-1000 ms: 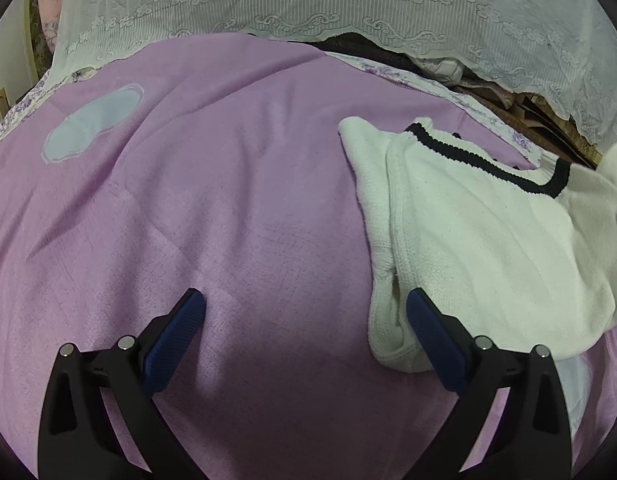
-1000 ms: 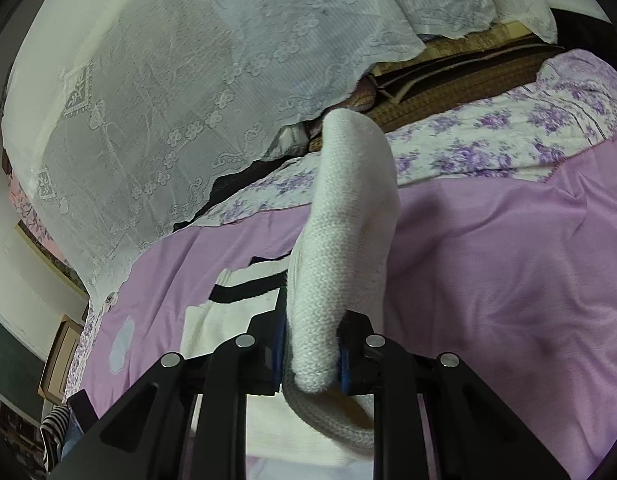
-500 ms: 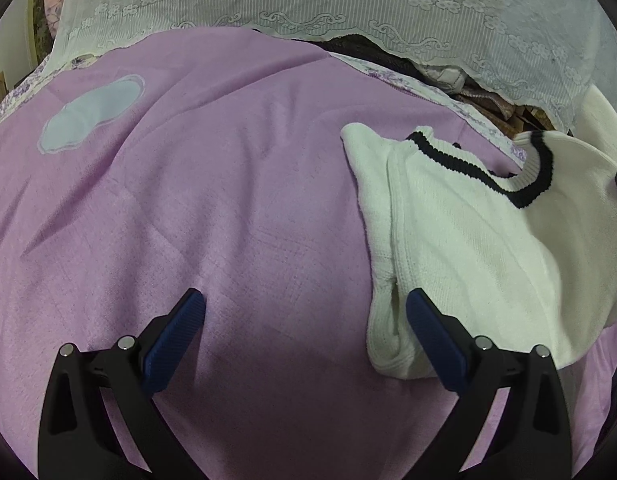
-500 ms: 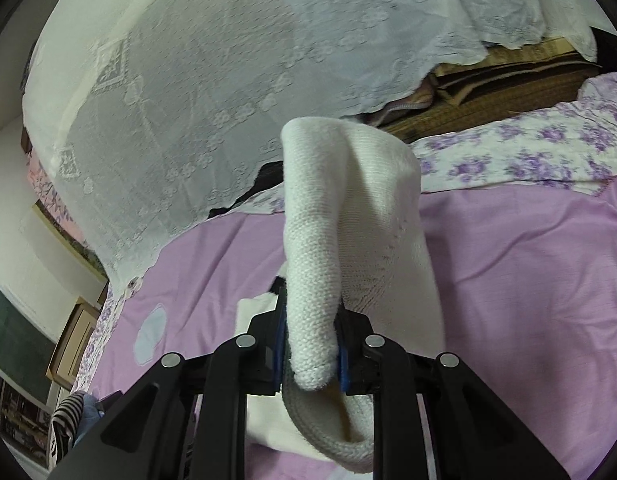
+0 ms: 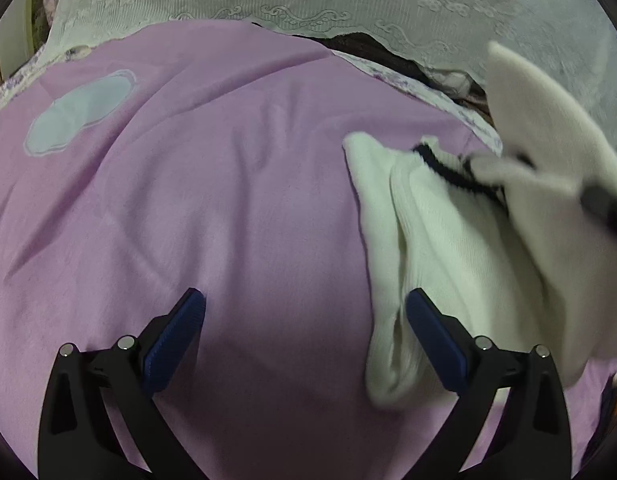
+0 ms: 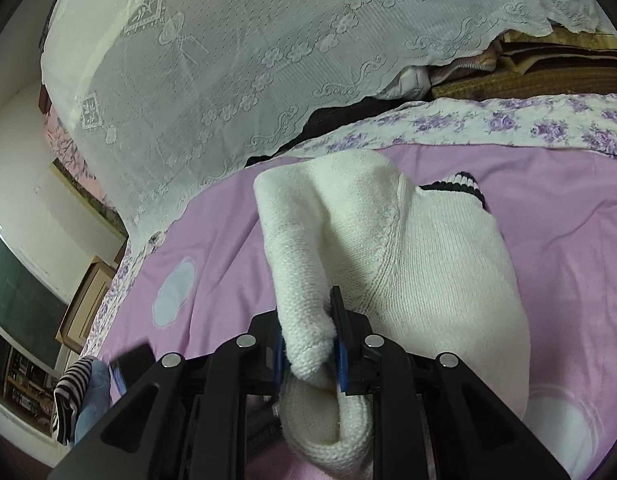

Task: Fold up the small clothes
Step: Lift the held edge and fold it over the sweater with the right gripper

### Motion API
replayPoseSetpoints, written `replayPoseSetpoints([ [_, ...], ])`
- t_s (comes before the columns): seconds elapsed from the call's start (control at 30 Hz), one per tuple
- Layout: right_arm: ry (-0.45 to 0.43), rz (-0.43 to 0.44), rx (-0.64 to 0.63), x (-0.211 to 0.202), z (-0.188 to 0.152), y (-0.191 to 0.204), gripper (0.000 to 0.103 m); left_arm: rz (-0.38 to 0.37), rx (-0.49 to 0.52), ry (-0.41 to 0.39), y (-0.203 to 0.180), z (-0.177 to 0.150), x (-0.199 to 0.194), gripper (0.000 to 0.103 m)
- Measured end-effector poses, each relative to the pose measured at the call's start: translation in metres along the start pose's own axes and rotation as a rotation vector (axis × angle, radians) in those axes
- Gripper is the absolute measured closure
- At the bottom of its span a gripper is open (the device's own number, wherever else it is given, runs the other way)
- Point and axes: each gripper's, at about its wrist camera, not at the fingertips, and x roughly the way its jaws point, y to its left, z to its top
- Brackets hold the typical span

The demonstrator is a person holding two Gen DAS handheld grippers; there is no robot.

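Pink bedding [image 5: 228, 208] covers the bed, with a white lace cloth [image 6: 228, 60] draped behind it at twelve o'clock. On it lies a cream sweater [image 5: 440, 240] with a dark-striped collar, at three o'clock of the left tool [image 5: 304, 312], whose fingers stand wide apart with nothing between them. The right tool [image 6: 308, 344] pinches a lifted fold of the sweater, carried above the rest of the garment.

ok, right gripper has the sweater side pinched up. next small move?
Probably carry the right gripper on across and lower the flap onto the sweater: the fold hangs raised, not laid flat, and the left gripper is open at the near edge.
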Motion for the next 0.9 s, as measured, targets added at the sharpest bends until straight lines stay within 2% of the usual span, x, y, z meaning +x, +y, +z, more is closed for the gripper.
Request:
replayPoseSetpoints([
  [0.13, 0.005, 0.019, 0.008, -0.004, 0.006, -0.004, 0.083, -0.025, -0.013, 0.000, -0.013, 0.024, 0.004, 0.005],
  [0.27, 0.005, 0.055, 0.024, -0.008, 0.017, -0.011, 0.083, -0.097, 0.081, 0.036, -0.046, 0.032, 0.010, 0.004],
  [0.33, 0.005, 0.072, 0.029, -0.010, 0.020, -0.014, 0.083, -0.150, 0.127, 0.078, -0.067, 0.035, 0.021, 0.005],
  [0.4, -0.013, 0.072, 0.026, -0.016, 0.022, -0.017, 0.083, -0.173, 0.123, 0.105, -0.076, 0.040, 0.033, 0.004],
  [0.53, -0.037, 0.096, 0.041, -0.027, 0.029, -0.027, 0.083, -0.148, 0.177, 0.048, -0.093, 0.050, 0.042, 0.004],
  [0.6, -0.033, 0.118, 0.059, -0.031, 0.032, -0.033, 0.083, -0.163, 0.228, 0.032, -0.098, 0.052, 0.045, 0.004],
  [0.63, -0.026, 0.128, 0.061, -0.031, 0.033, -0.034, 0.083, -0.124, 0.240, 0.022, -0.099, 0.054, 0.047, 0.004],
  [0.8, 0.015, 0.165, 0.074, -0.024, 0.024, -0.035, 0.083, 0.007, 0.198, 0.023, -0.097, 0.073, 0.060, 0.005],
  [0.9, 0.015, 0.172, 0.084, -0.020, 0.023, -0.033, 0.083, 0.018, 0.144, 0.003, -0.090, 0.089, 0.058, 0.006],
])
